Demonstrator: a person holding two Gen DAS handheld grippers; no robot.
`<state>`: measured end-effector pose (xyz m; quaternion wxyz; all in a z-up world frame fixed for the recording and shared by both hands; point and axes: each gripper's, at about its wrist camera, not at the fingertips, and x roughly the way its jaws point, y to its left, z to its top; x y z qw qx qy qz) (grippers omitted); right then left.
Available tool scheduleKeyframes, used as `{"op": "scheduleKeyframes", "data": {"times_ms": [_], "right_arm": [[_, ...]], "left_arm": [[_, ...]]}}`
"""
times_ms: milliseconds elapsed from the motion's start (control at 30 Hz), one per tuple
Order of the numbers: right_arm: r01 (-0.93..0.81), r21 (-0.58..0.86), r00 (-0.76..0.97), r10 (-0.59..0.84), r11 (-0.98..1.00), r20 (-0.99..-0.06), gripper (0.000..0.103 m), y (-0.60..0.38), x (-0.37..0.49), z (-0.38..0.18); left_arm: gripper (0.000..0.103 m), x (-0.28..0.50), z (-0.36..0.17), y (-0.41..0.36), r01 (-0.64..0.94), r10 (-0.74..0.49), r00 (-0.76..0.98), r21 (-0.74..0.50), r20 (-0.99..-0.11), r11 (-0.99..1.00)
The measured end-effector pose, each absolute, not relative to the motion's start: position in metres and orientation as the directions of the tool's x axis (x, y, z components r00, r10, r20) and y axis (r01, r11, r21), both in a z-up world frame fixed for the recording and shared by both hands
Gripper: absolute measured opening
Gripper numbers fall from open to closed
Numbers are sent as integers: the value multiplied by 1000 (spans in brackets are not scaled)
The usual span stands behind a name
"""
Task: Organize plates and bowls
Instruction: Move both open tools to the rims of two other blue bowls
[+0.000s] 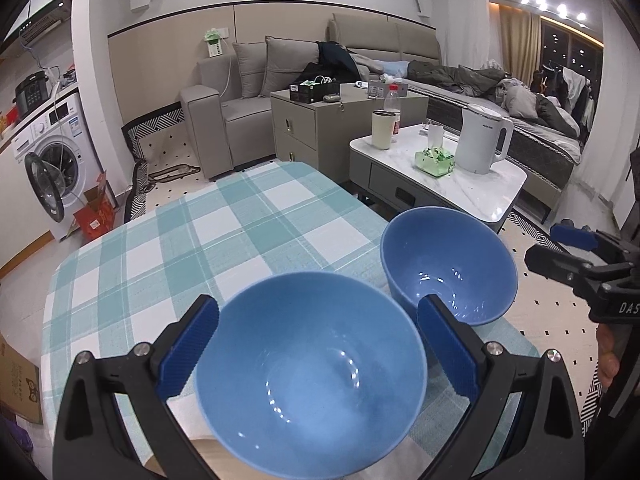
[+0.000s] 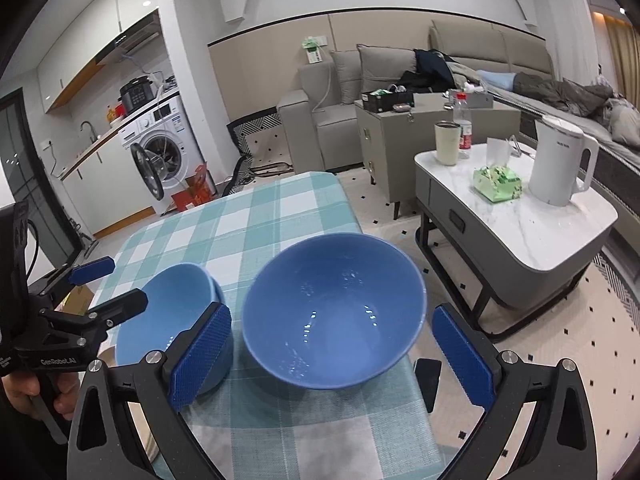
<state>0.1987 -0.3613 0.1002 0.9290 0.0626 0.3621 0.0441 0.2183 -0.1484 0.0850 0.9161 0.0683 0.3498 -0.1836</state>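
Two blue bowls stand on a table with a teal and white checked cloth (image 1: 224, 240). The left bowl (image 1: 312, 372) lies between the blue pads of my left gripper (image 1: 318, 344), which is open with a pad close beside each side of the rim. The right bowl (image 2: 334, 312) sits near the table's right edge, between the fingers of my right gripper (image 2: 332, 356), open with a small gap on both sides. The other view of each shows the right bowl (image 1: 448, 264), right gripper (image 1: 576, 252), left bowl (image 2: 172, 312) and left gripper (image 2: 116, 286).
A pale wooden edge (image 1: 192, 456) shows under the left bowl at the table's front. Right of the table stands a marble-topped coffee table (image 2: 560, 232) with a white kettle (image 2: 560, 160), tissue pack and cup. A cabinet and sofa lie beyond, a washing machine (image 1: 52, 160) at the left.
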Motion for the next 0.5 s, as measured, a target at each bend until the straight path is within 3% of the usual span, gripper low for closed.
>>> {"op": "scheduleKeyframes", "data": {"times_ms": [500], "right_arm": [[34, 188, 700, 111, 982, -705, 102, -393, 214, 81]], "left_arm": [[100, 260, 78, -192, 447, -315, 627, -2, -712, 895]]}}
